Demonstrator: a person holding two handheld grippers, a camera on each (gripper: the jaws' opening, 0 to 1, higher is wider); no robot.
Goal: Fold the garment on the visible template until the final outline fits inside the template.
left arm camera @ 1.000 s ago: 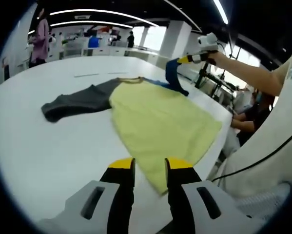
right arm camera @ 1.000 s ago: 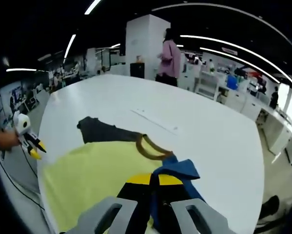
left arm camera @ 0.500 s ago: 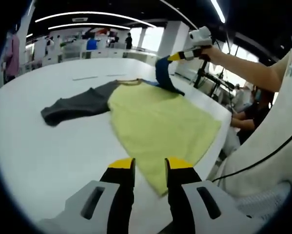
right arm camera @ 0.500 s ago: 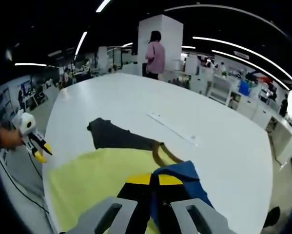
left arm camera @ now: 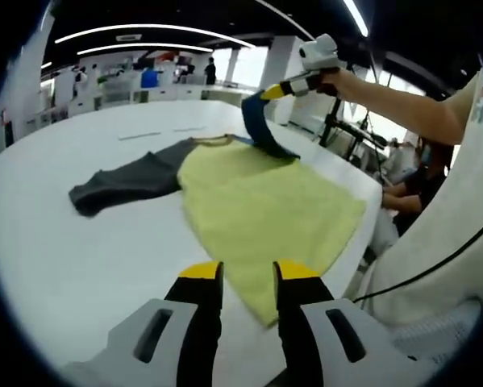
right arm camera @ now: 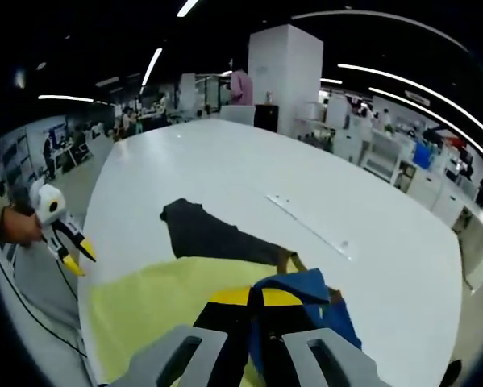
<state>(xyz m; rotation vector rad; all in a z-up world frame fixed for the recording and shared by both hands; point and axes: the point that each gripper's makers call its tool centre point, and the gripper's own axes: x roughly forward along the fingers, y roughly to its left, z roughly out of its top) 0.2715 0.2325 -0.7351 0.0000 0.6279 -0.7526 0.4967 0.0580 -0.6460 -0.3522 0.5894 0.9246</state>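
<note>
Blue sleeve (left arm camera: 261,129) higher, further inward.

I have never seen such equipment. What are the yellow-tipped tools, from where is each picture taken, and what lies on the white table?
A person holds one hand-held gripper in each hand, and each carries a forward-looking fisheye camera. The left gripper view looks along the left hand-held gripper, whose jaws stand apart and hold nothing, near the hem. The right gripper view looks along the right hand-held gripper, shut on the blue sleeve and lifting it. That raised gripper also appears in the left gripper view, top right. On the white table lies a garment with a yellow body and a dark grey sleeve spread flat.
</note>
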